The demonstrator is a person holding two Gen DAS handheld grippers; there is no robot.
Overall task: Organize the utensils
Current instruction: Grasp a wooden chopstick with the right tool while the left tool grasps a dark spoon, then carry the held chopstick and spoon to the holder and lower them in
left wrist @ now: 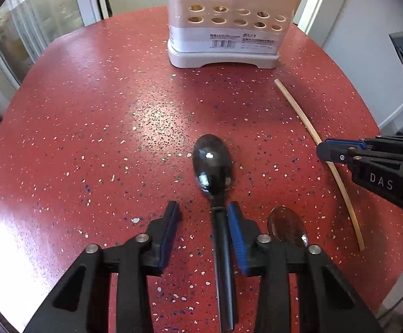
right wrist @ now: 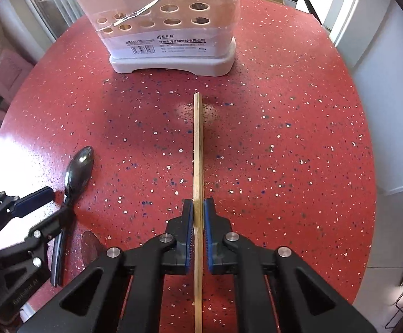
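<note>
The chopstick lies on the red worktop, pointing toward the utensil holder; the right gripper has its jaws clamped on it. The black spoon also points toward the holder, its handle between the left gripper's parted jaws, against the right one.

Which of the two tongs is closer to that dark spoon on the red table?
The left. The left tongs straddle the dark spoon at its handle, one pad beside it, jaws apart. The right tongs sit off to the side, shut on the wooden chopstick.
</note>
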